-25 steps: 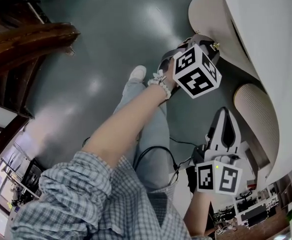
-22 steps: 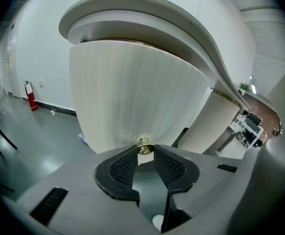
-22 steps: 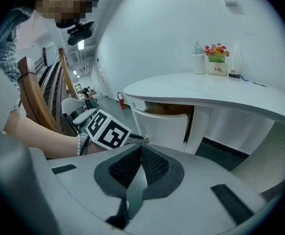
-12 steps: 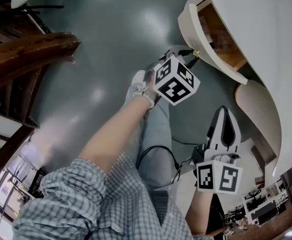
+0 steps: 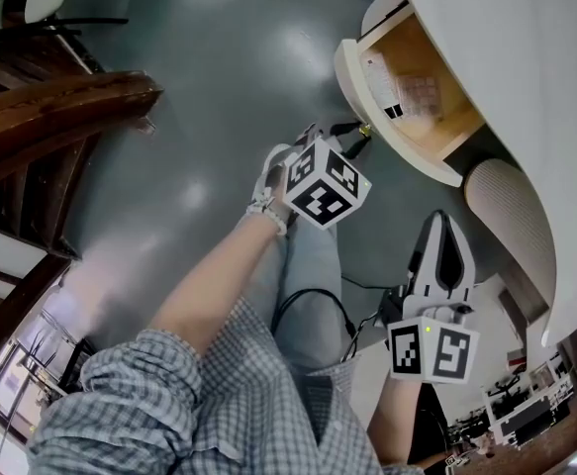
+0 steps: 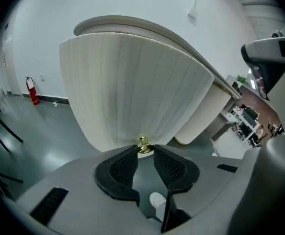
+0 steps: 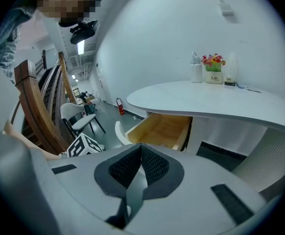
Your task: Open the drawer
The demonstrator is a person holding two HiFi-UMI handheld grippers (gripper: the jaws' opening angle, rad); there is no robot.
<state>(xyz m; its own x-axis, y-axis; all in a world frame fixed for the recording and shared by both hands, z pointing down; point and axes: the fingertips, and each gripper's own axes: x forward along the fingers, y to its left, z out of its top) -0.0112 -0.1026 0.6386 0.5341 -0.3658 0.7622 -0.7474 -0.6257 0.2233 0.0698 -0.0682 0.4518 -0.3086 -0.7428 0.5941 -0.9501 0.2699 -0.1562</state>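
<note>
The drawer (image 5: 417, 102) of the white curved desk (image 5: 526, 57) stands pulled out, showing its wooden inside with a few flat packets. Its ribbed cream front (image 6: 132, 92) fills the left gripper view. My left gripper (image 5: 352, 139) is shut on the small brass knob (image 6: 143, 145) at the front's lower middle, a pad on each side of it. My right gripper (image 5: 443, 221) hangs lower right, apart from the desk, its pads (image 7: 152, 163) together with nothing between them. From there the open drawer (image 7: 164, 129) shows under the desk top.
A ribbed cream pedestal (image 5: 511, 226) stands under the desk, right of the drawer. The person's legs and a white shoe (image 5: 273, 156) are below the left gripper. A dark wooden stair rail (image 5: 60, 87) runs along the left. A vase of flowers (image 7: 213, 62) sits on the desk top.
The drawer has slid out from shut to wide open, drawn by the left gripper, which moved down-left in the head view with the knob. The right gripper has barely moved.
</note>
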